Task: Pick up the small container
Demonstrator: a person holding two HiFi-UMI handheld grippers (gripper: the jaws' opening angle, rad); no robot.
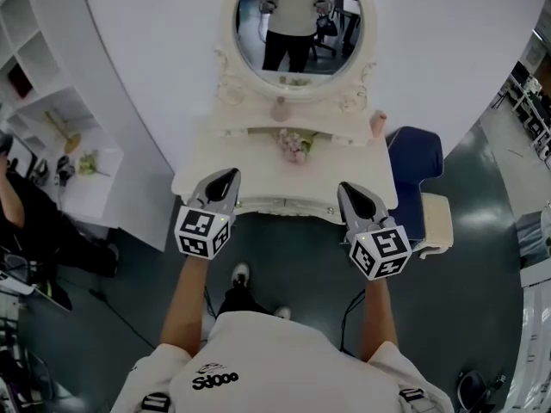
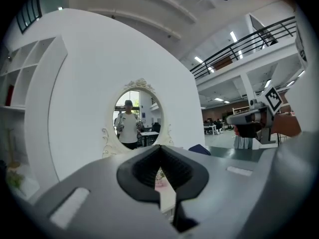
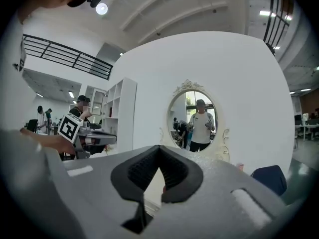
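Cream scalloped tabletop (image 1: 207, 157) with oval mirror (image 1: 297, 24) bears a pink container (image 1: 280, 110) at twelve o'clock; left gripper (image 1: 229, 175) and right gripper (image 1: 346, 188) closed, empty.

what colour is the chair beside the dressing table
The chair is dark blue, clearest in the head view.

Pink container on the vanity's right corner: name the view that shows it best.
Head view: the pink container stands unobstructed on the vanity. The right gripper view shows only its top; the left gripper view shows none of it.
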